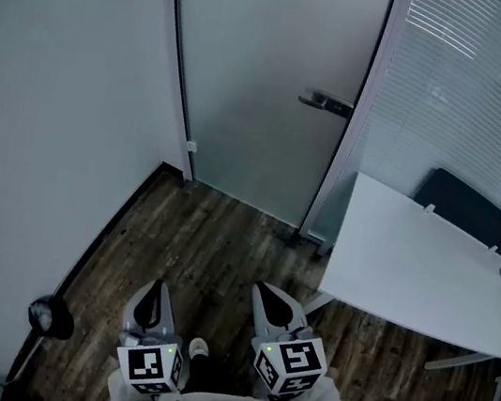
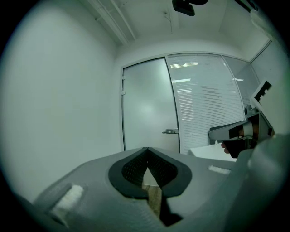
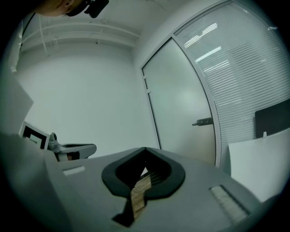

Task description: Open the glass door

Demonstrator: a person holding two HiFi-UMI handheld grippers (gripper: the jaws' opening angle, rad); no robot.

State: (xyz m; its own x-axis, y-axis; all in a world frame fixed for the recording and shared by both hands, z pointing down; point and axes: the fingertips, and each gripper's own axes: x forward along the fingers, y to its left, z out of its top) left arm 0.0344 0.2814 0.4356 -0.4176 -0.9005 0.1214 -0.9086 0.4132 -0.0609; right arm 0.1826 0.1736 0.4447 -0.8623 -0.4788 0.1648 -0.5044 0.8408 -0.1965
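With left claw (image 1: 158, 286) and right claw (image 1: 261, 289) both pinched together and empty, we should aim the right one at the lever handle (image 1: 327, 102) of the glass door (image 1: 271, 75), skirting the counter (image 1: 412, 260).

The floor (image 1: 214, 246) is dark wooden planks. A white table (image 1: 412, 260) stands on it at the right, its pale legs (image 1: 457, 361) slanting down to the boards. Near the left wall a small black round-headed object (image 1: 50, 316) sits on the floor. A person's shoe (image 1: 198, 349) rests on the planks nearby.
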